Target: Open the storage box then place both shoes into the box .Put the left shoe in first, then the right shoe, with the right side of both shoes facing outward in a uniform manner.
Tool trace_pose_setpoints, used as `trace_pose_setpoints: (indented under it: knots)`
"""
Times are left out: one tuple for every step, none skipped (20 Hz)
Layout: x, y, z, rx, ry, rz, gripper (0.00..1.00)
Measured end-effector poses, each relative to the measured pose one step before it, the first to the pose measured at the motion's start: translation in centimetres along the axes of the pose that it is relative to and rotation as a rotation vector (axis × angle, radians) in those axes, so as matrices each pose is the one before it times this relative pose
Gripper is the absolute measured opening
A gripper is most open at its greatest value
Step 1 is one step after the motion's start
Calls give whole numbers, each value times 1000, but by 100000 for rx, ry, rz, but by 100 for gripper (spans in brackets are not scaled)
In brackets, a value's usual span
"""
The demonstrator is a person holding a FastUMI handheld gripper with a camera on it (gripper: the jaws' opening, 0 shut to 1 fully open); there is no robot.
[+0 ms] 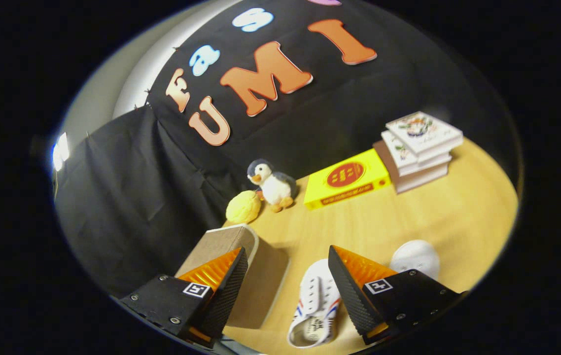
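Hovering over the tabletop (408, 217), the gripper (288, 281) had its fingers spread wide with nothing between the pads, so it wasn't holding anything at that point. Honestly it looked like the very start of the job: the storage box (256, 276), a plain cardboard-coloured thing, sat just ahead of the left finger and partly behind it, and from that angle I couldn't tell for sure whether its lid was shut or cracked open. My guess was shut, so opening it was the step in hand.

One white shoe (316, 305) with striped sides lay in the gap between the fingers, closer to the right one, opening toward the tool. The other shoe (416, 259) peeked out just beyond the right finger, mostly hidden. Couldn't tell which was the left and which the right.

Next move probably called for swinging left toward the box and getting a finger on the lid edge, before touching either shoe.

Pose-wise the tool was rolled noticeably, tilted down at the table from above. Beyond the fingers, well apart: a plush penguin (273, 185), a yellow ball thing (243, 207), a yellow flat box (347, 185), stacked books (421, 148).
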State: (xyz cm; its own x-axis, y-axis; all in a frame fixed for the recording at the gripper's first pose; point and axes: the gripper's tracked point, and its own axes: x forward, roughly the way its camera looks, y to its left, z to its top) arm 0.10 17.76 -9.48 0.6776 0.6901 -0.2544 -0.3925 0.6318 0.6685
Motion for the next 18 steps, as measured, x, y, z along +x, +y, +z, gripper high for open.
trace_pose_setpoints:
  knots:
    - [645, 749, -1345, 6551, 3875, 3746, 98]
    - [730, 449, -1378, 5844, 3856, 3305, 98]
    - [680, 271, -1421, 4549, 3817, 2945, 98]
    - [820, 201, -1278, 3384, 3430, 2428, 98]
    - [852, 76, -1074, 3080, 3461, 2002, 98]
    - [955, 86, -873, 2969, 3093, 1789, 98]
    - [730, 425, -634, 2959, 2478, 2310, 98]
    - [760, 644, -449, 3079, 1871, 3291, 98]
    - [353, 546, -742, 3224, 2249, 3830, 98]
    - [563, 483, -561, 2836, 2252, 3391, 98]
    - [594, 402, -636, 2245, 1757, 2485, 98]
    - [653, 192, -450, 1764, 1463, 1838, 97]
    - [398, 376, -379, 1827, 1109, 2178, 97]
    - [140, 69, 97, 1626, -587, 1080, 97]
    - [305, 412, 92, 2764, -237, 2598, 97]
    - [121, 97, 257, 2491, -524, 1444, 97]
    - [-175, 301, 125, 1754, -1226, 1457, 96]
    - [41, 569, 352, 1124, -1291, 2281, 95]
